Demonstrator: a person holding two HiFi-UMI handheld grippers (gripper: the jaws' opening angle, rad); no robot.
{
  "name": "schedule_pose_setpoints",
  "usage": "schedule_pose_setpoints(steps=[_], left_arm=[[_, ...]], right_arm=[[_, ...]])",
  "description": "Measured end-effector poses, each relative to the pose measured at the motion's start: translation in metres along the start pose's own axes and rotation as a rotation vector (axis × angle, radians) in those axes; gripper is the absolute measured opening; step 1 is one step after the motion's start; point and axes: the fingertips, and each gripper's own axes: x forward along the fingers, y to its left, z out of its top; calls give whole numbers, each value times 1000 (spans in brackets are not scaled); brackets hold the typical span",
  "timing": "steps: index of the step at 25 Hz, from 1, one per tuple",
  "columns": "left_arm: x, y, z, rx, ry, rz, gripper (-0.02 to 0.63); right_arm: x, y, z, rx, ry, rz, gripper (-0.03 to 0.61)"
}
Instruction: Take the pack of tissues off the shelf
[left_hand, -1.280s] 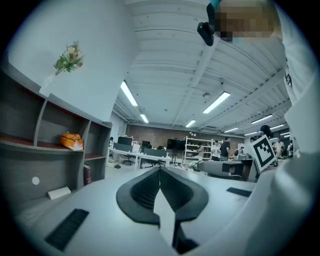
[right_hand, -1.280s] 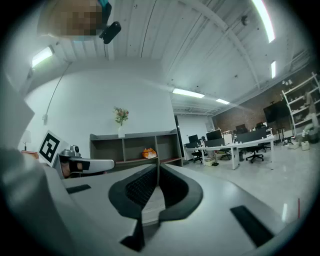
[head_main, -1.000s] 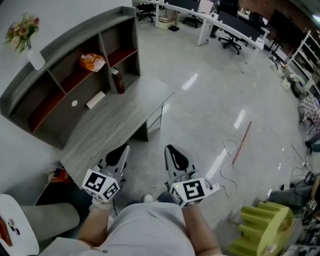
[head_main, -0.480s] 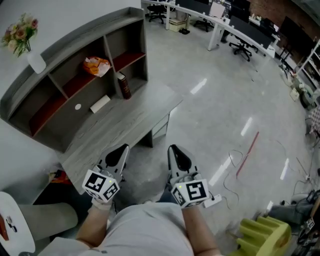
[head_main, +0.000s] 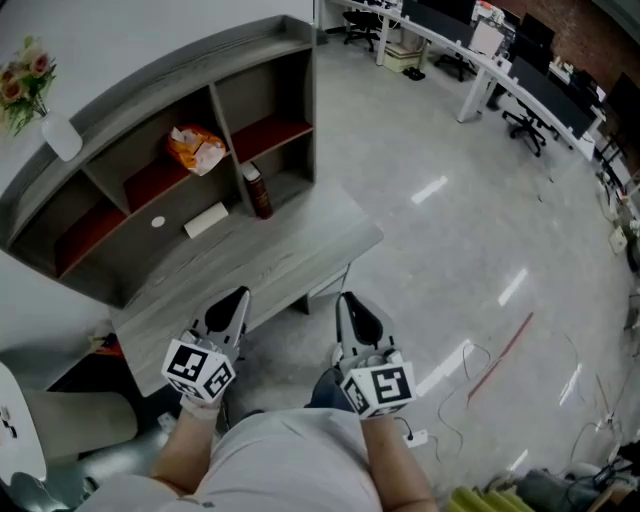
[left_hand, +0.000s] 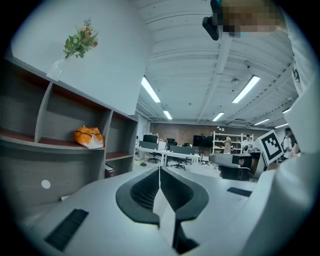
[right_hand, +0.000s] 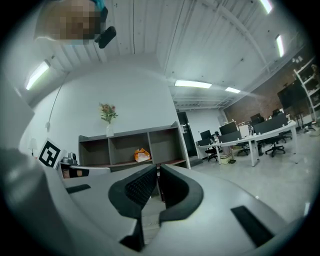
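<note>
An orange and white soft pack (head_main: 197, 148) lies in the middle upper compartment of the grey shelf unit (head_main: 150, 80), which stands on a grey desk (head_main: 250, 270). The pack also shows in the left gripper view (left_hand: 88, 137) and, small and far, in the right gripper view (right_hand: 142, 154). My left gripper (head_main: 238, 298) hovers over the desk's near edge, shut and empty. My right gripper (head_main: 345, 300) hangs beside it over the floor, also shut with nothing in it. Both point toward the shelf and are well short of it.
A dark upright book (head_main: 258, 190), a flat white packet (head_main: 206, 220) and a small white disc (head_main: 158, 222) sit in the shelf's lower compartments. A vase of flowers (head_main: 35, 95) stands on top. Office desks and chairs (head_main: 500, 70) lie far right; cables and a red rod (head_main: 500, 345) lie on the floor.
The view has shifted so the desk and shelf sit nearer and further right in the head view. Both grippers keep the same shut pose side by side.
</note>
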Motion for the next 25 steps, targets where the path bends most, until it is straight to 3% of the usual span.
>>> schedule_pose_setpoints(steps=[6,15,25], left_arm=[[49,28,12,-14,-5,134,20],[99,76,36,-45,-35,362,20],[124,111,43,-76,-27,494,22]], right_arm=[[59,-39,5,20,39,115,26],[137,-58,23,-1,80,319,26],[185,-63,20,24,165,422,26]])
